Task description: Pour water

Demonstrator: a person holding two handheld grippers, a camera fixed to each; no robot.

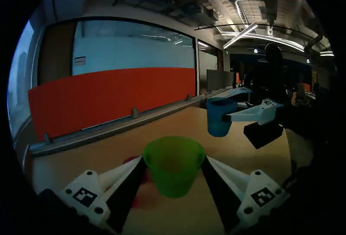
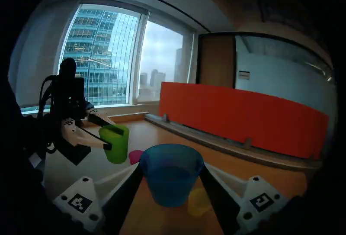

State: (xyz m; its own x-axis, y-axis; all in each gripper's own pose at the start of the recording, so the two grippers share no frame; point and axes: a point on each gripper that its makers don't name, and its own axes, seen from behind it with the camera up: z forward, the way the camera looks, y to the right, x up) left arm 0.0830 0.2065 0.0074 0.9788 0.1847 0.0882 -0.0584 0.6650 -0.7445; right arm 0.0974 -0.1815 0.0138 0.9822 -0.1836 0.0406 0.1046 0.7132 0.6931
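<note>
The left gripper point(image 1: 173, 162) has its jaws closed on the sides of the green cup point(image 1: 174, 174), and the right gripper point(image 2: 171, 169) has its jaws closed on the blue cup point(image 2: 171, 181) the same way. Both cups are upright, apparently lifted off the wooden counter point(image 2: 142, 136), near each other but apart. I cannot tell which one has water in it. A pink cup point(image 2: 136, 156) and a yellow cup point(image 2: 199, 201) sit below. To pour well, bring the pouring rim just over the other cup's mouth before tilting. Hold the receiving cup level, tilt slowly, and grip firmly so the smooth plastic does not slip.
</note>
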